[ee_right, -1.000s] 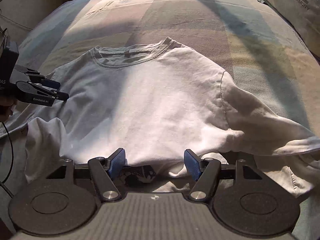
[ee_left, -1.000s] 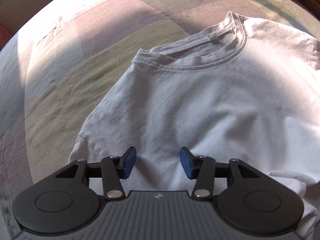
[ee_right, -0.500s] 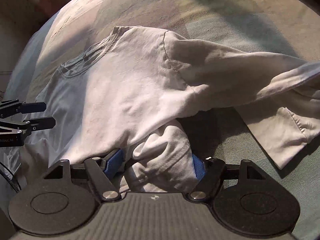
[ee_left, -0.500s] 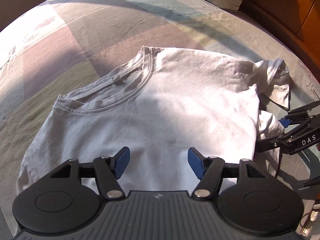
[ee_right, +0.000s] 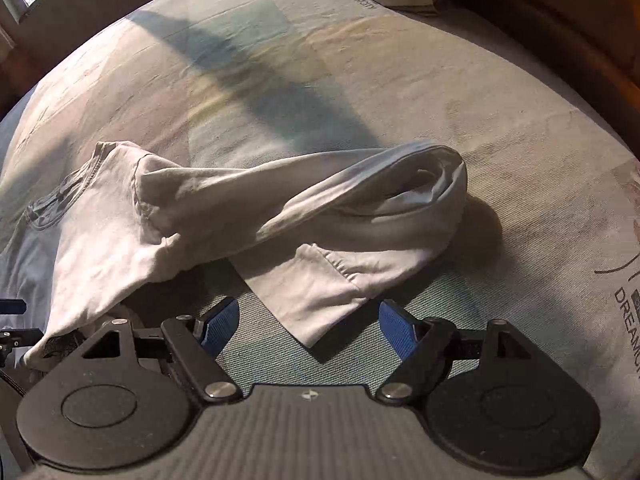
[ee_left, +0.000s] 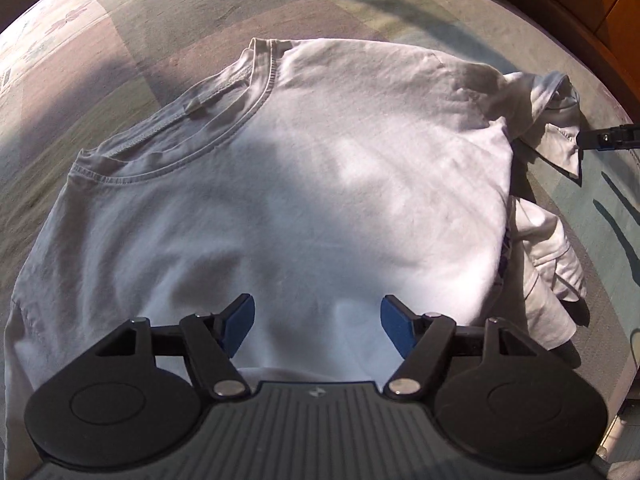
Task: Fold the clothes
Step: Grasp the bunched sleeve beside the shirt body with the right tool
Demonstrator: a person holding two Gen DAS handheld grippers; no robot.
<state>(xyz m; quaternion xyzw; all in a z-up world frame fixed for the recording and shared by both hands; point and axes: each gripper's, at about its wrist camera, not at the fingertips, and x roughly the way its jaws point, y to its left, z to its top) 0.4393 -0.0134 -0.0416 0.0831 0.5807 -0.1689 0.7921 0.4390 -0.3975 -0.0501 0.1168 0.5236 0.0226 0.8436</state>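
One white tee (ee_left: 304, 184) on bed (ee_right: 400, 92): soft, light, limp. L gripper (ee_left: 316, 322) + R gripper (ee_right: 308, 326) jaws opening, nothing pinched. Best hold: sleeve (ee_right: 320, 296) cuff, right of tee body.

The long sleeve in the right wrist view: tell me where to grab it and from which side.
Grip the sleeve at its cuff end, which lies flat and free on the bedspread. Come from above with the right gripper, whose opening jaws already straddle it.

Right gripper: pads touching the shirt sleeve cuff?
Apart. In the right wrist view the right gripper is opening; the sleeve cuff lies between the pads, with bedsheet visible on both sides.
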